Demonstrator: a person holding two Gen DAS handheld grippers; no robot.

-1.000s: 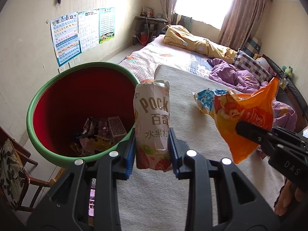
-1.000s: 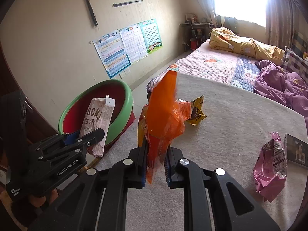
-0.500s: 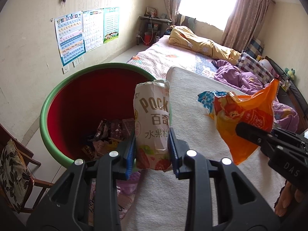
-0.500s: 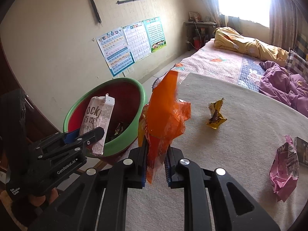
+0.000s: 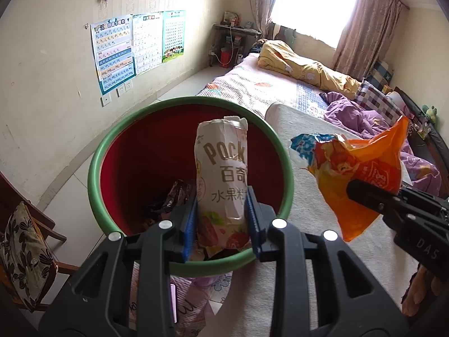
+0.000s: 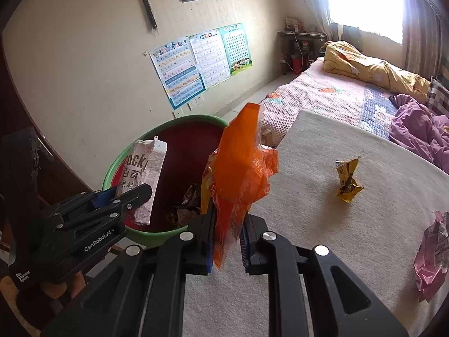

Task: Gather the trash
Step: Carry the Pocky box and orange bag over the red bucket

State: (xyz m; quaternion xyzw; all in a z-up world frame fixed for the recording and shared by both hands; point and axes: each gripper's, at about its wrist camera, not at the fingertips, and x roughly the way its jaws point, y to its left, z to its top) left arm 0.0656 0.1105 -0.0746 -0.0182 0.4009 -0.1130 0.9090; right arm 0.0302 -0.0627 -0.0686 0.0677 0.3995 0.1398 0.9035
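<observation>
Daylight pours in through the curtained window (image 5: 314, 2) at the far end of the room, blown out to plain white in both views, with no detail in the pane. The cream wall (image 6: 84, 56) and the beige cloth-covered tabletop (image 6: 322, 210) are evenly and softly lit, with faint shadows. Both pictures are sharp, without motion blur. Fisheye bending curves the walls, and the corners fall to black.
</observation>
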